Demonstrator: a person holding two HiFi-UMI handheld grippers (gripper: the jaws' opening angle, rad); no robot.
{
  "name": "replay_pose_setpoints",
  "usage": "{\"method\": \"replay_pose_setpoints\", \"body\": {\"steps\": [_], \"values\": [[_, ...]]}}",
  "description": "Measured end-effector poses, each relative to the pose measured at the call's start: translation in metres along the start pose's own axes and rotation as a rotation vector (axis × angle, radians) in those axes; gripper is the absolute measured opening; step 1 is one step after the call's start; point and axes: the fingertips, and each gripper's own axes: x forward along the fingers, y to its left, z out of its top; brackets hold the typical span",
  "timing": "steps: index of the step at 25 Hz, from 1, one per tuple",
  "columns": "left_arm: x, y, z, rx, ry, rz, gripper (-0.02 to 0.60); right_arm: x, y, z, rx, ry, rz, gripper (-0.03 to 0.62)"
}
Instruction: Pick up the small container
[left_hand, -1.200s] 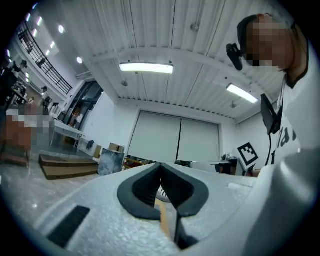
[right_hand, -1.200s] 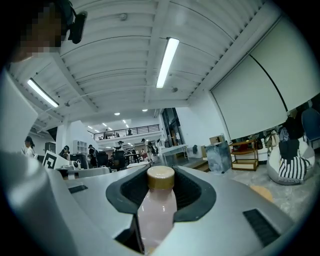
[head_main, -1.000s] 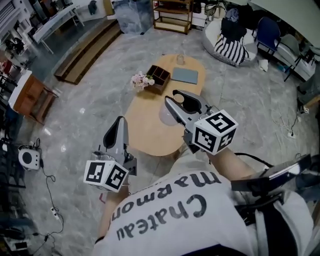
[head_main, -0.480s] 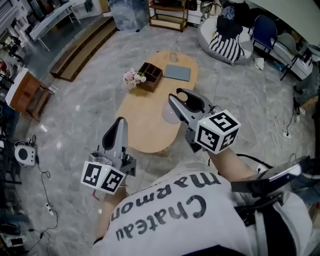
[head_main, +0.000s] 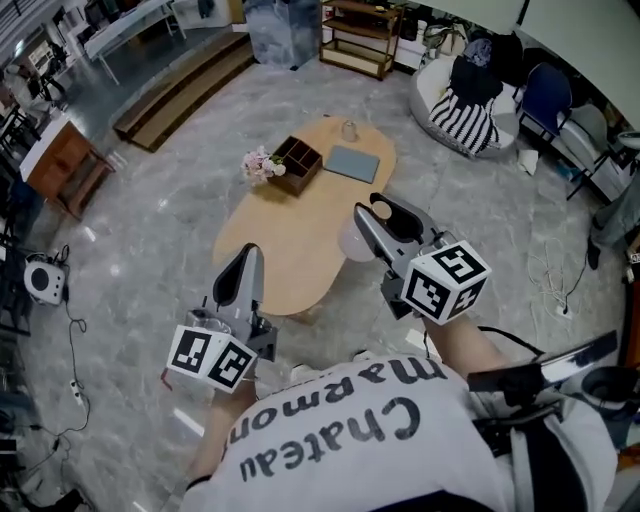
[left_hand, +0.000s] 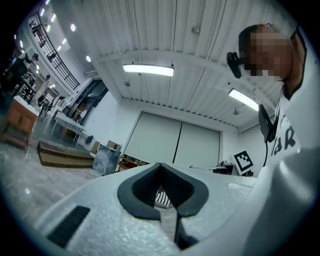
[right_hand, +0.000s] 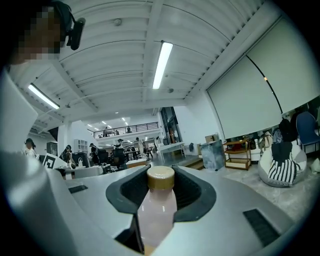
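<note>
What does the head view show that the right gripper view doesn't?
Only the head view shows the oval wooden table, the flowers and the divided wooden box on it. Only the right gripper view shows the long ceiling light. Both show the right hand-held gripper shut on the small container, and the striped cushion on the floor.

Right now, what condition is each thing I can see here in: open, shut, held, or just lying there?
right gripper: jaws closed on the bottle.
bottle: cap on, held up off any surface.
left gripper: jaws together, nothing in them.
wooden box: open on top, resting on the table.
glass: standing at the table's far end.
grey pad: lying flat beside the box.
</note>
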Motion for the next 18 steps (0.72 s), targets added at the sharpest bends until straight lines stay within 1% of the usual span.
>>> {"method": "replay_pose_setpoints", "body": {"steps": [3, 9, 14, 18], "values": [[0.004, -0.016, -0.011, 0.007, 0.010, 0.002, 0.014, -0.013, -0.014, -0.004, 0.004, 0.012, 0.008, 0.133], [0.003, -0.035, -0.020, -0.004, -0.008, 0.037, 0.014, -0.029, -0.029, -0.011, 0.014, 0.030, 0.029, 0.133], [0.005, -0.043, -0.020, 0.011, -0.019, 0.054, 0.014, -0.036, -0.039, -0.008, 0.017, 0.026, 0.035, 0.133], [0.002, -0.044, -0.023, 0.009, -0.021, 0.080, 0.014, -0.040, -0.041, -0.011, 0.011, 0.032, 0.039, 0.135]]}}
